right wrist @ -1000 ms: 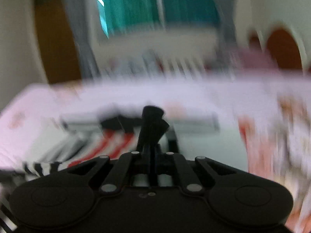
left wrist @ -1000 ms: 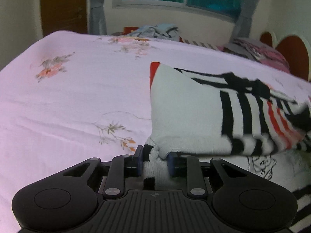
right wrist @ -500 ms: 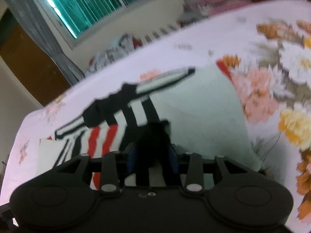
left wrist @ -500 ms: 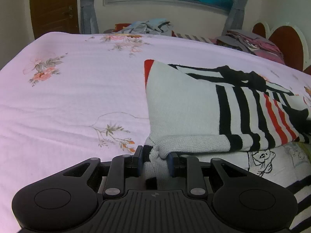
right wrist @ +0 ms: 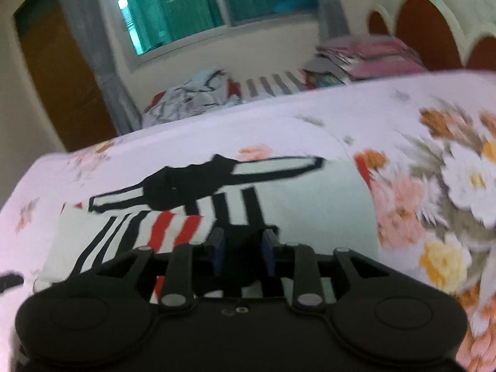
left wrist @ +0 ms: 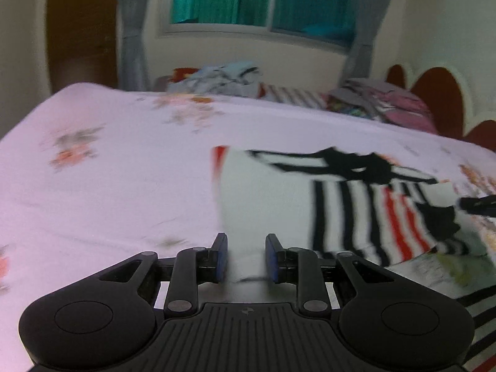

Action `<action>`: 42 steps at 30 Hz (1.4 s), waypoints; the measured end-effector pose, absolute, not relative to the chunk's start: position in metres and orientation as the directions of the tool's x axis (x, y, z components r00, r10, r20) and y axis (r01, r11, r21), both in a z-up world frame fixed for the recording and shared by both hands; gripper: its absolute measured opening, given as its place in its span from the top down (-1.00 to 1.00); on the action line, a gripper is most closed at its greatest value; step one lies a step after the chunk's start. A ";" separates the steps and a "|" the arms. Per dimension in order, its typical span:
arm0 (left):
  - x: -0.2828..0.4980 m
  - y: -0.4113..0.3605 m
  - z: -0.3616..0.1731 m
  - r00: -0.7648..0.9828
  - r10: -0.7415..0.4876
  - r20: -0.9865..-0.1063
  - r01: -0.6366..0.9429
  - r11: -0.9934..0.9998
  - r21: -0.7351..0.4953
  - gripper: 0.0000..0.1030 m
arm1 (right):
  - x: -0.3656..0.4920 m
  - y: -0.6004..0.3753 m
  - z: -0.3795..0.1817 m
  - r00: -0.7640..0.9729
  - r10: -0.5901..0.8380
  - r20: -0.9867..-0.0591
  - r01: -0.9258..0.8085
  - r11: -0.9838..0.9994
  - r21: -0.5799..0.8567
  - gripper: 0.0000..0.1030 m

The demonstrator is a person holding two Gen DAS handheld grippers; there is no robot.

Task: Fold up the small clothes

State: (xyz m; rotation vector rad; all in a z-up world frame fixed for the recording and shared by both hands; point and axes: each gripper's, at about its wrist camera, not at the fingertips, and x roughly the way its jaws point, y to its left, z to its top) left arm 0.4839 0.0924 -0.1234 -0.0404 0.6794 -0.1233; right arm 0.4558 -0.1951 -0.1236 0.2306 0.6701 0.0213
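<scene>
Both claws had just let go: the left claw and right claw stood spread, leaving the striped sweater folded mid-bed; that fold looked done.

both wrist views low over bed, facing window, sharing striped garment
</scene>
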 end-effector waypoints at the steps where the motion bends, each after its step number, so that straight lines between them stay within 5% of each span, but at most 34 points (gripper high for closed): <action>1: 0.489 0.083 -0.125 0.770 -0.133 -0.624 0.116 0.991 -0.069 0.51 | 0.461 -0.191 -0.128 0.774 0.087 -0.627 0.051 0.979 0.199 0.49; 5: 0.521 0.063 -0.159 0.660 -0.145 -0.737 0.145 0.987 -0.064 0.48 | 0.480 -0.186 -0.159 0.642 -0.001 -0.766 0.114 0.989 0.094 0.49; 10: 0.545 0.063 -0.149 0.671 -0.160 -0.724 0.164 0.984 -0.066 0.46 | 0.470 -0.197 -0.140 0.729 0.017 -0.685 0.103 0.986 0.134 0.48; 20: 0.678 0.085 -0.158 0.651 -0.051 -0.758 0.063 0.998 -0.013 0.19 | 0.531 -0.228 -0.157 0.668 -0.061 -0.742 0.195 0.976 0.096 0.54; 23: 0.658 0.076 -0.142 0.697 -0.018 -0.717 0.066 0.997 0.039 0.19 | 0.520 -0.218 -0.141 0.718 -0.053 -0.694 0.179 0.978 0.111 0.43; 26: 0.630 0.045 -0.130 0.719 -0.119 -0.684 0.160 0.987 -0.003 0.19 | 0.519 -0.187 -0.130 0.751 0.056 -0.658 0.072 0.983 0.166 0.42; 31: 0.618 -0.020 -0.143 0.690 -0.189 -0.699 0.278 0.960 0.015 0.17 | 0.544 -0.120 -0.141 0.699 0.188 -0.690 -0.096 0.981 0.170 0.51; 33: 0.620 -0.027 -0.152 0.660 -0.186 -0.727 0.286 0.958 0.014 0.14 | 0.551 -0.108 -0.151 0.676 0.185 -0.714 -0.109 0.983 0.151 0.48; 36: 0.622 -0.019 -0.161 0.667 -0.151 -0.729 0.262 0.964 0.039 -0.31 | 0.552 -0.109 -0.164 0.650 0.156 -0.744 -0.114 0.988 0.108 0.54; 39: 0.616 0.014 -0.161 0.703 -0.089 -0.705 0.190 0.980 0.065 -0.31 | 0.541 -0.132 -0.161 0.673 0.018 -0.739 -0.032 0.999 -0.005 0.64; 42: 0.615 0.044 -0.167 0.703 -0.071 -0.708 0.153 0.987 0.053 -0.31 | 0.533 -0.166 -0.160 0.673 0.012 -0.740 0.015 0.999 0.030 0.69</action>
